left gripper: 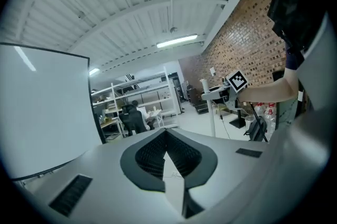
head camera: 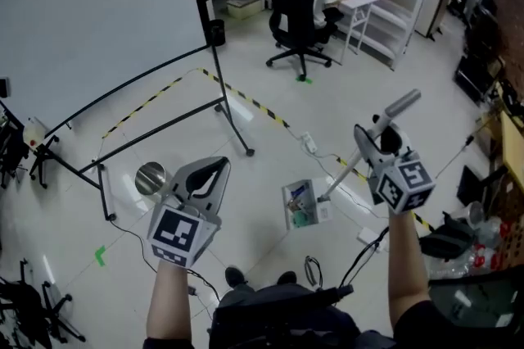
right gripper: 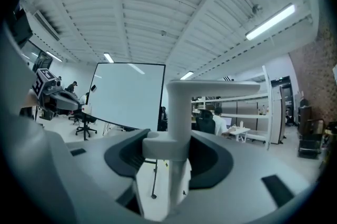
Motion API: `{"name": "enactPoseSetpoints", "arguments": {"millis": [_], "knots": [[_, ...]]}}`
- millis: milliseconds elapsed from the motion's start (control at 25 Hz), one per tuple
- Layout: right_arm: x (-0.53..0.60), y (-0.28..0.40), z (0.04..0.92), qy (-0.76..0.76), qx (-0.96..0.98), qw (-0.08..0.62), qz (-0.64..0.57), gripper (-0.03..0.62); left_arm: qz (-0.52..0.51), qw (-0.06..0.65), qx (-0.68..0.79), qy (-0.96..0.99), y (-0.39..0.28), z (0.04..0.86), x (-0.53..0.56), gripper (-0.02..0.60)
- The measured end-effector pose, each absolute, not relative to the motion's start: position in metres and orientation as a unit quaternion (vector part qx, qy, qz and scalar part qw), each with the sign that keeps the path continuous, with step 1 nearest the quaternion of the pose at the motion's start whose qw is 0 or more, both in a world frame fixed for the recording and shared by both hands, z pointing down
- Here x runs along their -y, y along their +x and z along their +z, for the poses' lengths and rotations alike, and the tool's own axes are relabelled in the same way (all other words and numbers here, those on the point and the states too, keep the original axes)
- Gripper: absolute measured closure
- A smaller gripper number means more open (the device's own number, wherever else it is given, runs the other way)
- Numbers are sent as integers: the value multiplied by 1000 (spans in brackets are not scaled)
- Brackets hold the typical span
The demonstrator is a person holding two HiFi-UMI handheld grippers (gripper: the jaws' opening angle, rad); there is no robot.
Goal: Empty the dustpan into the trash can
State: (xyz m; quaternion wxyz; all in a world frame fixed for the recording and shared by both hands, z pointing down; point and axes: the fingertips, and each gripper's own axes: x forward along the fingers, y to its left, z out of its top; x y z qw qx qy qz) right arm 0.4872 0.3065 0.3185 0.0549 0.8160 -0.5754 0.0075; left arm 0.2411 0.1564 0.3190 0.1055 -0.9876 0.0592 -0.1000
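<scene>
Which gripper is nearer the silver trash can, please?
Left. The left gripper is just right of the trash can in the head view; the right gripper, clamping the dustpan handle, is far to its right.

Each gripper is a smooth light-grey shell. The left gripper (head camera: 217,165) has dark jaw linings whose ribbed pads (left gripper: 150,153) taper to a point. Dark rectangular slots (left gripper: 70,194) are sunk in the shell to either side, behind the jaws. The right gripper (head camera: 375,138) is built alike. Behind each pair of jaws sits a cube of black-and-white square markers: the left cube (head camera: 178,233) and the right cube (head camera: 406,183) (two of its faces show). The person wears a dark short-sleeved top (head camera: 286,327), forearms bare, and dark shoes (head camera: 236,277).
</scene>
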Motion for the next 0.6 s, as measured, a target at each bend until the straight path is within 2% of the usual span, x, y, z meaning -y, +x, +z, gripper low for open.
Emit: {"name": "enactPoseSetpoints", "arguments": {"millis": [240, 600], "knots": [[-249, 456, 311, 797, 600, 68, 1, 365, -84, 73, -110, -988, 196, 315, -102, 589], [-160, 394, 300, 776, 628, 56, 2, 365, -76, 40, -182, -980, 94, 318, -15, 589]]}}
